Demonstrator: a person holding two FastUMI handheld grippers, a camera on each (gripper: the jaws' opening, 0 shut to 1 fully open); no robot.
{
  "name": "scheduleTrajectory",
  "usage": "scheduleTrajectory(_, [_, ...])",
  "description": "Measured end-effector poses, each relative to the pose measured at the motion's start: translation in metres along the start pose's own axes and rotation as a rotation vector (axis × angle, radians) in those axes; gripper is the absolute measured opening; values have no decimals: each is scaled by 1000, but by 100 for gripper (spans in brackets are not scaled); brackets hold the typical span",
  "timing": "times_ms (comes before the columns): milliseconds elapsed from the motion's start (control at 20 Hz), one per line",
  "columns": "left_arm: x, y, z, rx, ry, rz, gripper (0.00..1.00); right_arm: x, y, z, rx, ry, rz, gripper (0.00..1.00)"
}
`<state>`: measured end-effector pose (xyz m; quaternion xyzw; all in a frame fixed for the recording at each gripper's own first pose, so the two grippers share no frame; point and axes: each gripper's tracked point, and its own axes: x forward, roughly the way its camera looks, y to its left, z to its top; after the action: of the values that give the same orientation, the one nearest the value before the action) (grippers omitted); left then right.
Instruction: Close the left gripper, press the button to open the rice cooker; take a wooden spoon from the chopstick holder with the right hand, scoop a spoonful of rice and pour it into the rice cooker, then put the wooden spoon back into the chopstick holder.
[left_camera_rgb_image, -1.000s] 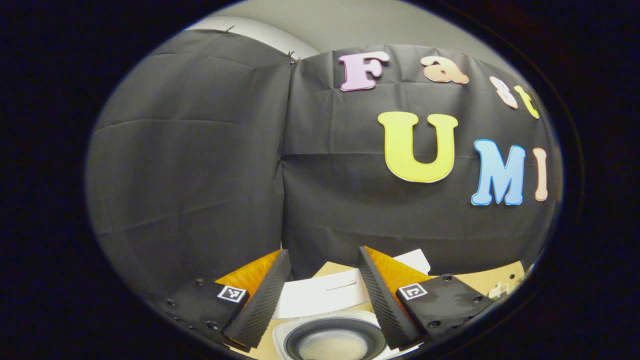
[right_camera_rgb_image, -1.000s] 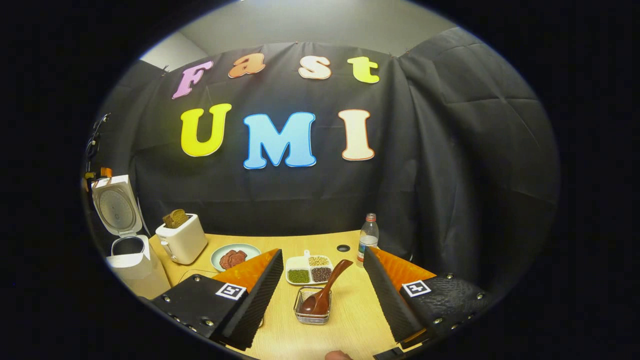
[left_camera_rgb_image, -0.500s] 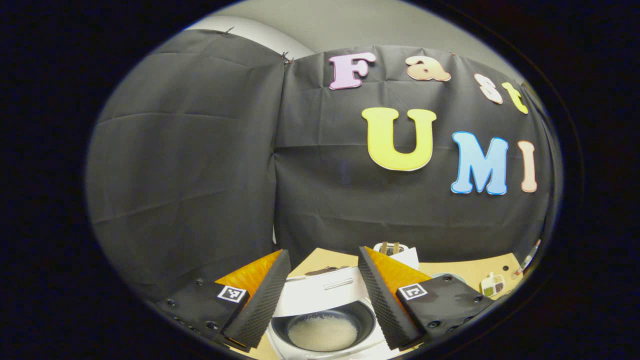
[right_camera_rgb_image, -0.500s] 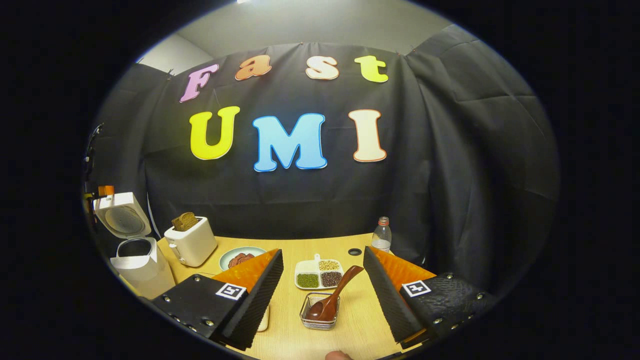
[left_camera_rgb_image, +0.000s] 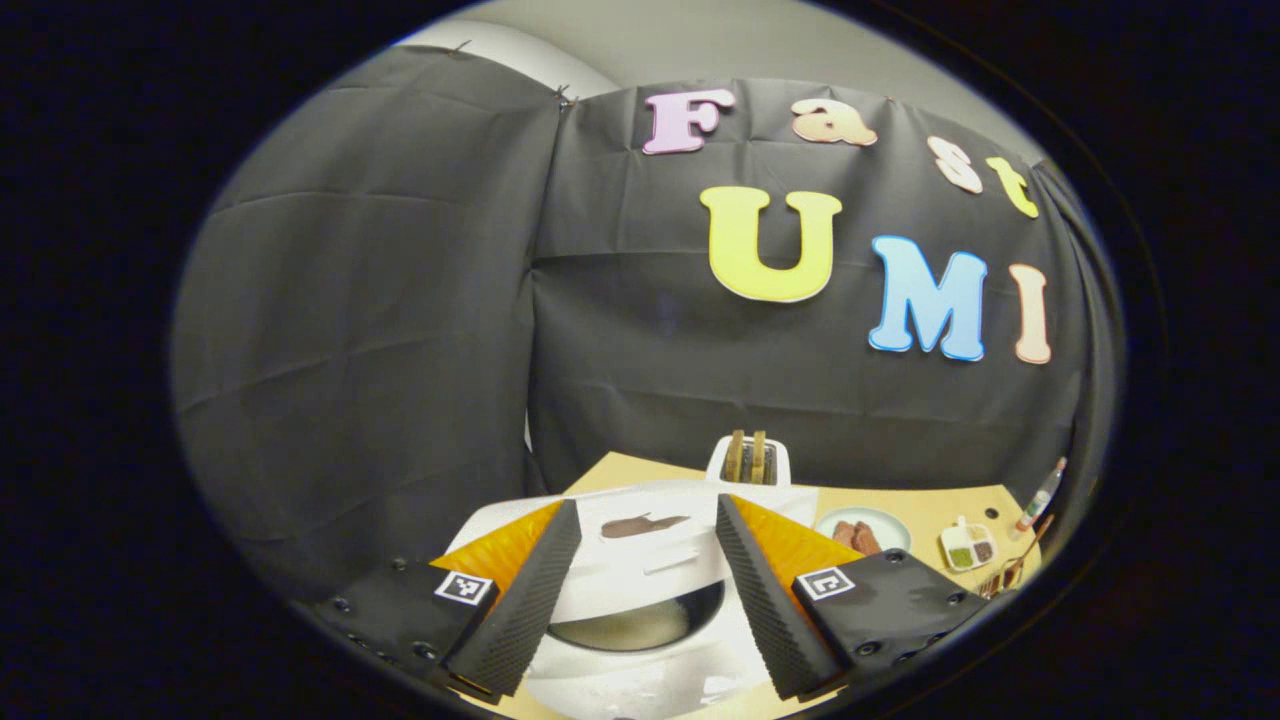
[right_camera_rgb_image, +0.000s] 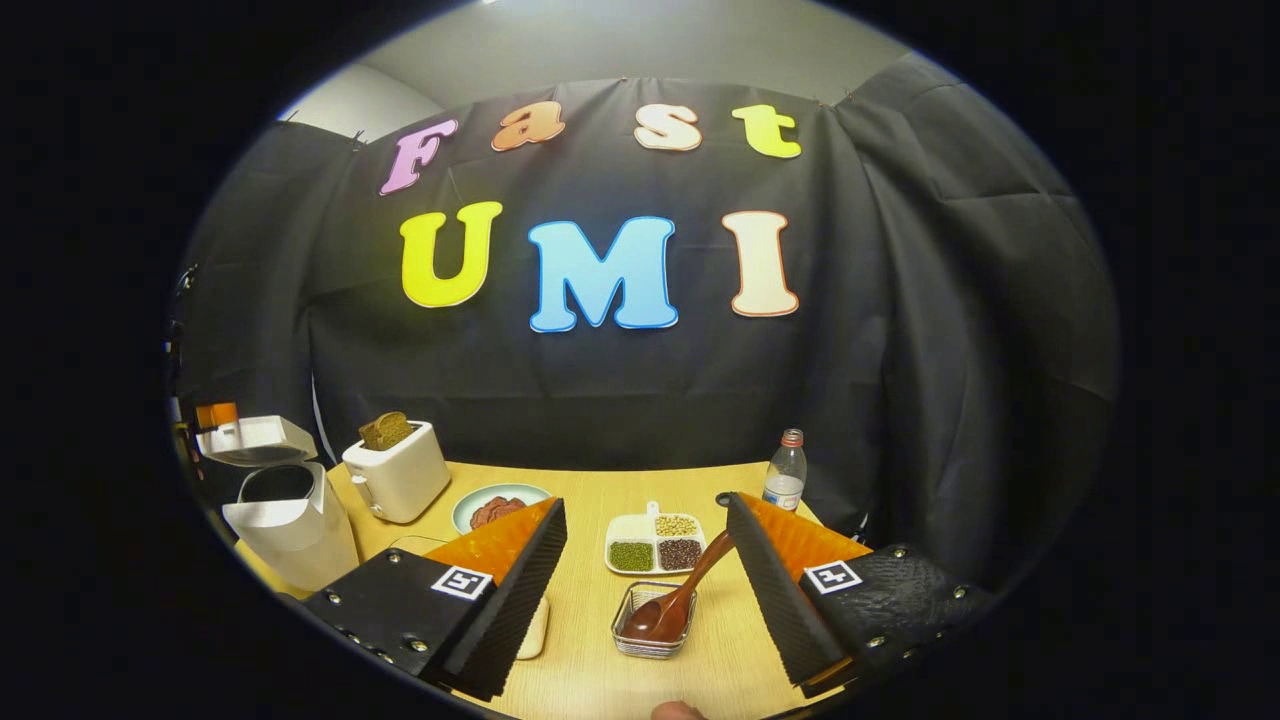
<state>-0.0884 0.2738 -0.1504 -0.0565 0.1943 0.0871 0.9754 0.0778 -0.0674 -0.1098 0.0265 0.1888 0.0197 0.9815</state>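
The white rice cooker (right_camera_rgb_image: 290, 525) stands at the table's left end, its lid (right_camera_rgb_image: 255, 440) lowered to nearly level over the pot. In the left gripper view, the lid (left_camera_rgb_image: 640, 530) hangs just above the dark pot mouth (left_camera_rgb_image: 640, 628). My left gripper (left_camera_rgb_image: 647, 505) is open, with a finger on each side of the cooker. The brown wooden spoon (right_camera_rgb_image: 683, 598) leans in the small wire chopstick holder (right_camera_rgb_image: 652, 635) on the table. My right gripper (right_camera_rgb_image: 645, 502) hovers open above and behind the spoon, holding nothing.
A white toaster (right_camera_rgb_image: 400, 472) with bread stands beside the cooker, then a plate (right_camera_rgb_image: 497, 508) of reddish food, a divided dish (right_camera_rgb_image: 655, 542) of beans and a water bottle (right_camera_rgb_image: 787, 472). A cream object (right_camera_rgb_image: 535, 630) lies under my right gripper's left finger.
The cooker lid has swung down from upright to nearly level. The left gripper view has tilted, bringing the toaster and plate into sight. The spoon stays in its holder.
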Motion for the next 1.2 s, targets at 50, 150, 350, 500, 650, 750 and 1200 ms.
scheduleTrajectory(50, [-3, -2, -7, -7, 10, -6, 95, -1, 1, -2, -2, 1, 3, 98])
scheduleTrajectory(150, [-6, -4, -24, -10, 31, -15, 92, -1, 3, -3, -9, 4, 7, 98])
scheduleTrajectory(350, [-11, -9, -54, 16, 70, -18, 95, -1, 7, -7, -15, 12, 16, 98])
scheduleTrajectory(500, [-11, -13, -79, 28, 126, -24, 95, -1, 9, -9, -17, 17, 18, 98])
scheduleTrajectory(650, [-7, -12, -120, 15, 237, -26, 98, -2, 9, -11, -21, 21, 15, 98])
scheduleTrajectory(750, [0, -11, -115, 101, 191, -44, 93, -3, 10, -12, -22, 23, 13, 98])
scheduleTrajectory(1200, [-18, -14, -64, 30, 7, -35, 96, -18, 31, 21, -23, -46, 47, 98])
